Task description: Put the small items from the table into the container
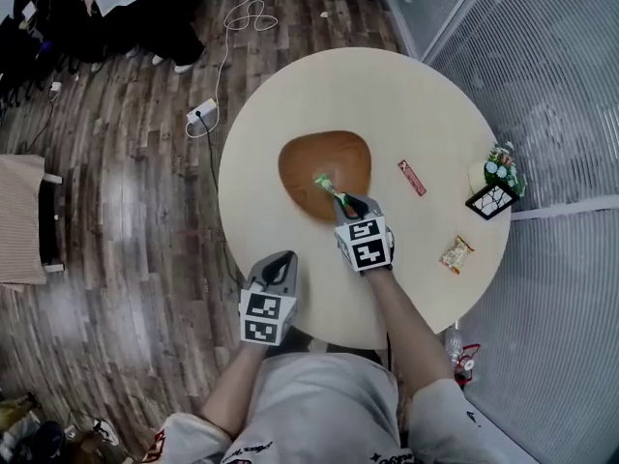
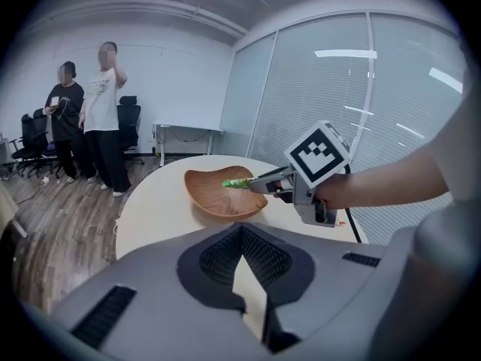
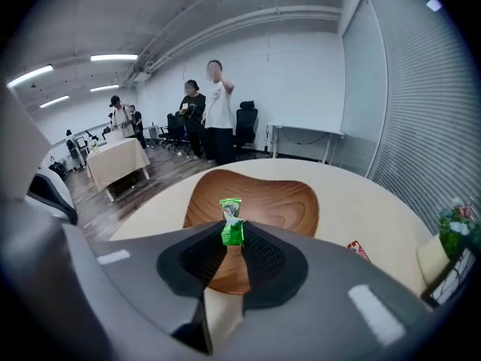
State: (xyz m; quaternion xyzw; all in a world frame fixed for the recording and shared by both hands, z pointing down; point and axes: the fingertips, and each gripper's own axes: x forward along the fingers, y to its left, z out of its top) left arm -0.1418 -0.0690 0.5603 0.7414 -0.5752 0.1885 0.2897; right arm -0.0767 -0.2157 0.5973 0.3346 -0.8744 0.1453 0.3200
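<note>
Head view, one bowl (image 1: 308,156), three packets (image 1: 325,183) (image 1: 411,177) (image 1: 456,254)

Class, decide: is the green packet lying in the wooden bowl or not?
Not in: the right tongs pinch the green packet, holding it above the wooden bowl, whose visible inside is bare.

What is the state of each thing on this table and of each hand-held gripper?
wooden bowl: upright, empty.
green packet: held in the air over the wooden bowl, not yet inside.
right hand-held gripper: shut on the green packet.
left hand-held gripper: shut, empty.
red packet: lying flat on the table.
yellow packet: lying on the table near its edge.
</note>
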